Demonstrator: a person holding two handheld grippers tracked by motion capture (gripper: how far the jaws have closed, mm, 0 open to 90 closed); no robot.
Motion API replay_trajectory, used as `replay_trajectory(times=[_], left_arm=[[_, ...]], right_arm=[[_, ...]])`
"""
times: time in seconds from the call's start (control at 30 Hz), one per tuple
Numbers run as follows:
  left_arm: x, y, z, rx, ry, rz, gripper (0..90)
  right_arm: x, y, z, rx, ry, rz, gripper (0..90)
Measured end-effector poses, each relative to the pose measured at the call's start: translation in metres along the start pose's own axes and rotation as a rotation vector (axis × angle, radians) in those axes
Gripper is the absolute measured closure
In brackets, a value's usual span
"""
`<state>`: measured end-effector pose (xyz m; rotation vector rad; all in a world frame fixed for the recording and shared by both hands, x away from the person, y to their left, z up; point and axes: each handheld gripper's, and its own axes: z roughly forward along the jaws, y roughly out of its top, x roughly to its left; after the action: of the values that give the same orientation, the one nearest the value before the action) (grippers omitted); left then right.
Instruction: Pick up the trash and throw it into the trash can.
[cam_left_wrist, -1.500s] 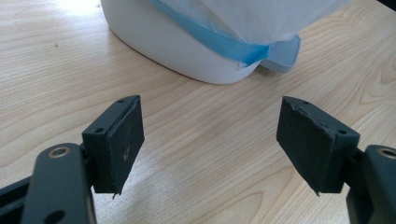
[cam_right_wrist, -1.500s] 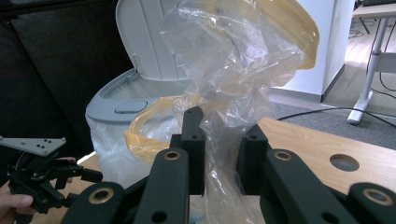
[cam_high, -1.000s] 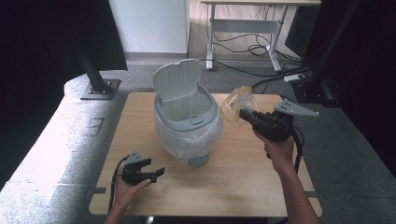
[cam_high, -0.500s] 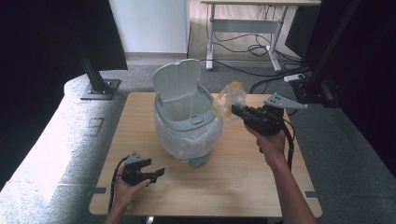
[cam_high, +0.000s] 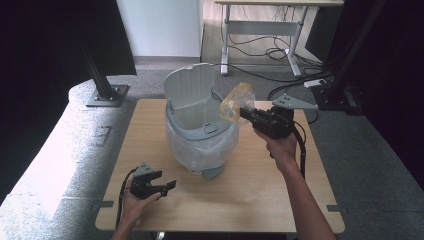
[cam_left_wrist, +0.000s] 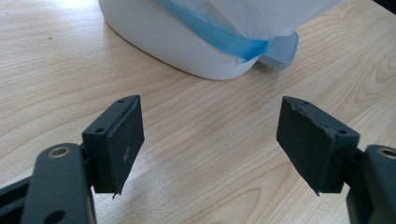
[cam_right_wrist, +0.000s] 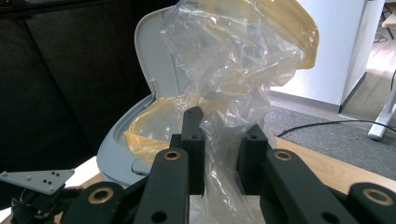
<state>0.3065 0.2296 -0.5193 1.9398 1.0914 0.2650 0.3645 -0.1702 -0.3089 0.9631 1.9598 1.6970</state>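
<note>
My right gripper (cam_high: 246, 114) had its fingers (cam_right_wrist: 194, 140) pinched on a crumpled clear plastic bag (cam_high: 236, 101) with a yellow rim, holding it in the air just beside the open mouth of the pale grey bin (cam_high: 200, 127). The bin stood mid-tabletop (cam_high: 260, 185), lid tipped up at the back, a white liner draped over its sides. My left gripper (cam_high: 167, 187) rested low near the tabletop's front edge, well apart from the bag, fingers (cam_left_wrist: 119, 140) spread and pointing at the bin's base.
</note>
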Motion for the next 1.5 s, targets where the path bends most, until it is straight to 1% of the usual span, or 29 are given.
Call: replay_trajectory(times=[0.2,0.47,0.8,0.9,1.23,1.5], left_arm=[[0.0,0.001,-0.001,0.003,-0.012,-0.006,23.7],[0.001,0.0,-0.001,0.004,-0.012,-0.008,23.9],[0.001,0.001,-0.002,-0.005,-0.012,-0.015,23.9],[0.0,0.002,-0.002,-0.007,-0.016,-0.011,23.8],[0.002,0.002,-0.002,-0.007,-0.017,-0.015,23.9],[0.003,0.001,-0.002,-0.009,-0.02,-0.022,23.8]], right_arm=[[0.002,0.004,0.009,0.005,0.003,0.0,77.1],[0.005,0.009,0.017,0.011,0.009,-0.006,77.0],[0.011,0.015,0.026,0.007,0.021,-0.015,77.0],[0.013,0.017,0.029,0.011,0.026,-0.018,77.0],[0.021,0.022,0.045,0.017,0.047,-0.03,77.0],[0.024,0.025,0.056,0.028,0.053,-0.032,77.0]])
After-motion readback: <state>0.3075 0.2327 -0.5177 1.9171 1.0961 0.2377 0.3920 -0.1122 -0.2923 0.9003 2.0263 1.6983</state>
